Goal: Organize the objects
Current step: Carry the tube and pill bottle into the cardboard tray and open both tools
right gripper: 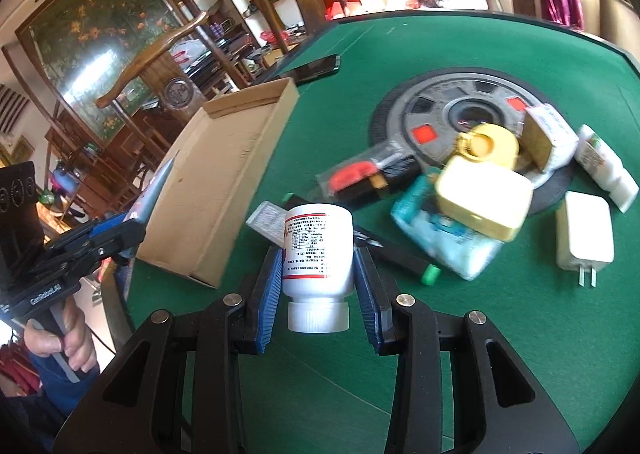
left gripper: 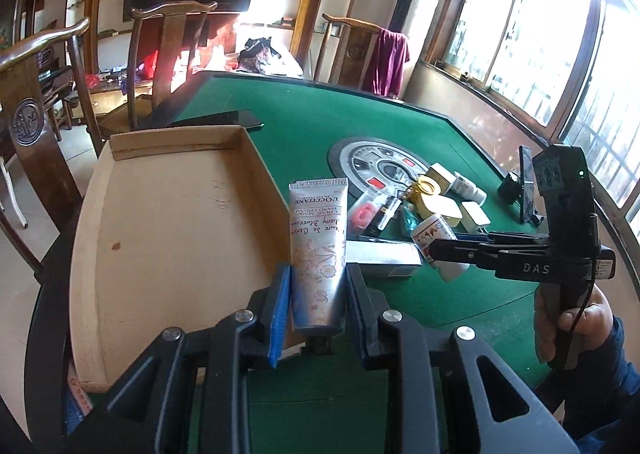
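Note:
In the left wrist view my left gripper (left gripper: 319,274) is shut on a silver hand cream tube (left gripper: 318,238), cap toward the camera, at the right edge of an open cardboard box (left gripper: 168,205). In the right wrist view my right gripper (right gripper: 318,254) is shut on a white pill bottle (right gripper: 318,250), cap toward the camera, above the green table (right gripper: 440,354). That view also shows the left gripper (right gripper: 134,230) with the tube (right gripper: 154,189) beside the box (right gripper: 224,181). From the left wrist, the right gripper (left gripper: 434,250) and bottle (left gripper: 434,232) hang over a pile of items.
On the table's round centre disc (right gripper: 452,109) lies a pile: a yellow box (right gripper: 484,197), a teal packet (right gripper: 440,238), a red and black packet (right gripper: 360,177), a white charger (right gripper: 584,234). A black phone (right gripper: 316,67) lies behind the box. Wooden chairs (left gripper: 36,101) ring the table.

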Available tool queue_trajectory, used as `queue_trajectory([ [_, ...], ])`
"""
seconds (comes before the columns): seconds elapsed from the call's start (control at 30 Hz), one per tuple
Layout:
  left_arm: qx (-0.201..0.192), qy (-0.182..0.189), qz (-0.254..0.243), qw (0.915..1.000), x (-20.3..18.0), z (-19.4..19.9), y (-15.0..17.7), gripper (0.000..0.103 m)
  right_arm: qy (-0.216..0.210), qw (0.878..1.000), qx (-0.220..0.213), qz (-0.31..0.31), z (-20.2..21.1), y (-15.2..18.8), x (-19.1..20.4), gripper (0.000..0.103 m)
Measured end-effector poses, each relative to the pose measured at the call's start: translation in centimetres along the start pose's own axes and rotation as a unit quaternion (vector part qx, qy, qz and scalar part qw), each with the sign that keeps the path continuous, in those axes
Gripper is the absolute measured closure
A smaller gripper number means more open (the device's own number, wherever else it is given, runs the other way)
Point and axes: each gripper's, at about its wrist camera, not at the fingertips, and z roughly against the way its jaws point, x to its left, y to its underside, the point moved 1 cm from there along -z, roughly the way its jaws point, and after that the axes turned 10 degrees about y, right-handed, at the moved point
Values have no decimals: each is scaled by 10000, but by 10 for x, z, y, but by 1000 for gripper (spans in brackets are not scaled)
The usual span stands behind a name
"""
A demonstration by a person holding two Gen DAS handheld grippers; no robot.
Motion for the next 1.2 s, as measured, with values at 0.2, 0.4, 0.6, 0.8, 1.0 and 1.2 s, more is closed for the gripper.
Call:
queue_trajectory([
  [0.2, 54, -163, 183, 9997, 34, 0, -14, 76, -136, 9996, 106, 239, -18, -32, 44, 67],
  [0.4, 269, -460, 402, 9978, 71, -21, -37, 76, -205, 9989, 299, 288, -51, -82, 80, 67],
  [0.6, 478, -642, 822, 9934, 106, -52, -60, 76, -138, 9986, 499, 80, -95, -134, 97, 67],
  [0.8, 688, -624, 912, 9915, 112, -82, -73, 76, -41, 9971, 751, -88, -141, -170, 111, 67],
  [1.0, 695, -535, 1054, 9906, 118, -96, -77, 76, 187, 9956, 903, -140, -174, -190, 108, 67],
  [1.2, 748, -564, 1148, 9890, 120, -105, -76, 76, 391, 9938, 1035, -74, -194, -192, 107, 67],
])
